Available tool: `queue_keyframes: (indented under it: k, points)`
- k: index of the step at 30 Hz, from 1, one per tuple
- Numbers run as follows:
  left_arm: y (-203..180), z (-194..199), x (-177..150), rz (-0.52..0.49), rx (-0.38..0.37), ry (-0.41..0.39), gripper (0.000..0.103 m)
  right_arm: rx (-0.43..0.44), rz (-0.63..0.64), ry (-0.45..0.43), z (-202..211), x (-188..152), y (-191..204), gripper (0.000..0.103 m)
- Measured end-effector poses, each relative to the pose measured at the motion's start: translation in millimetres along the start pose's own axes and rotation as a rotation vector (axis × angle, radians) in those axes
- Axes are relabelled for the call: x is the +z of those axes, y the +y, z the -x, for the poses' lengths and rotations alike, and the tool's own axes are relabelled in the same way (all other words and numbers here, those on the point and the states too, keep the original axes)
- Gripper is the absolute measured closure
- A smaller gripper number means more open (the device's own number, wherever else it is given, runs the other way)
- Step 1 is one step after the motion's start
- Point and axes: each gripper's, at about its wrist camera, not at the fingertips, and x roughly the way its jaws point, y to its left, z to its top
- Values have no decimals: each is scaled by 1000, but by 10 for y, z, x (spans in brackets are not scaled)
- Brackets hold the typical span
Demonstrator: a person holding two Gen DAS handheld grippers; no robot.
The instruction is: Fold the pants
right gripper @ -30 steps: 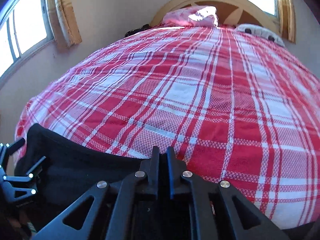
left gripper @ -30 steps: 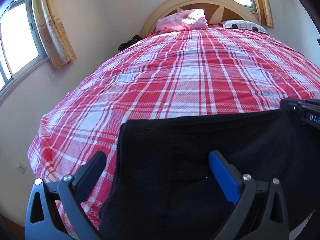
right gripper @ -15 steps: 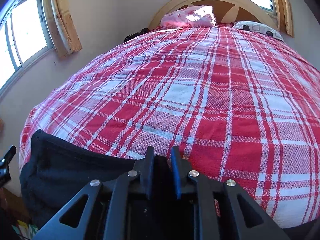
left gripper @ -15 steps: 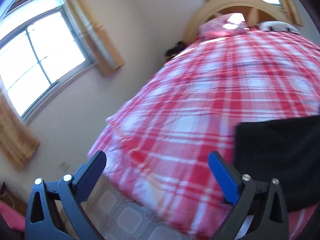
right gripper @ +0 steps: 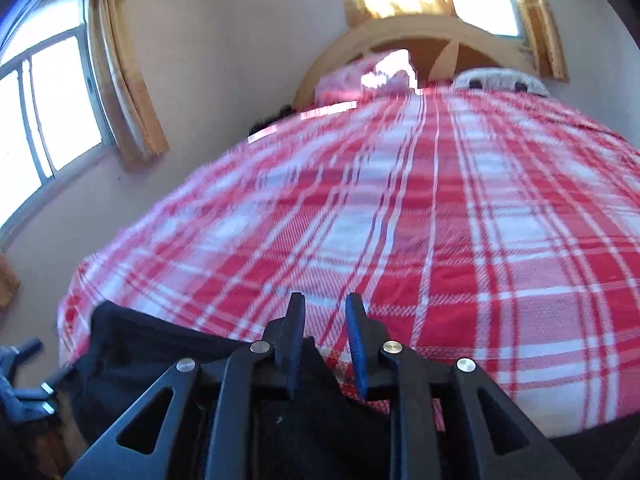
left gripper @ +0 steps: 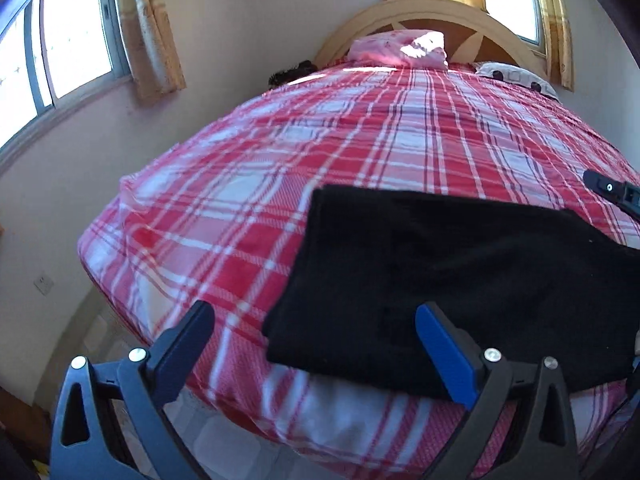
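Observation:
The black pants (left gripper: 460,272) lie folded in a flat rectangle on the red plaid bedcover (left gripper: 360,148), near the bed's front left corner. My left gripper (left gripper: 314,312) is wide open just above the front edge of the pants, which neither pad touches. My right gripper (right gripper: 326,304) hovers over the right end of the pants (right gripper: 160,352). Its jaws are opening, a narrow gap shows plaid cover between the tips, and no cloth is pinched. A piece of the right gripper (left gripper: 612,192) shows at the left wrist view's right edge.
A pink pillow (left gripper: 400,46) and a white patterned pillow (left gripper: 516,76) rest against the arched wooden headboard (left gripper: 432,12). Curtained windows (left gripper: 68,48) and a wall run along the bed's left side. Tiled floor (left gripper: 100,344) lies below the bed's front left corner.
The right gripper's jaws went from shut to parted and let go of the black cloth as it lifted. The left gripper swung left off the pants, then back, still open.

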Motion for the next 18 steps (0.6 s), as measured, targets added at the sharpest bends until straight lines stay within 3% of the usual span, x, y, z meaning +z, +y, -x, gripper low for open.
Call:
queue_keyframes:
  k: [4,7,13,18]
  points:
    - [167,86,-219,186,-60,50,6,76,80,-23,335,-66,332,81]
    - [231,107,-284,216,-130,45,18,153,114,3,397,-190,573,80]
    - [418,12,-221,399,-311,36,27,204,142,44,399,-472,845,80]
    - [385,-45,-133,404,-294,2,55,199,113,54,438,-537,770,80]
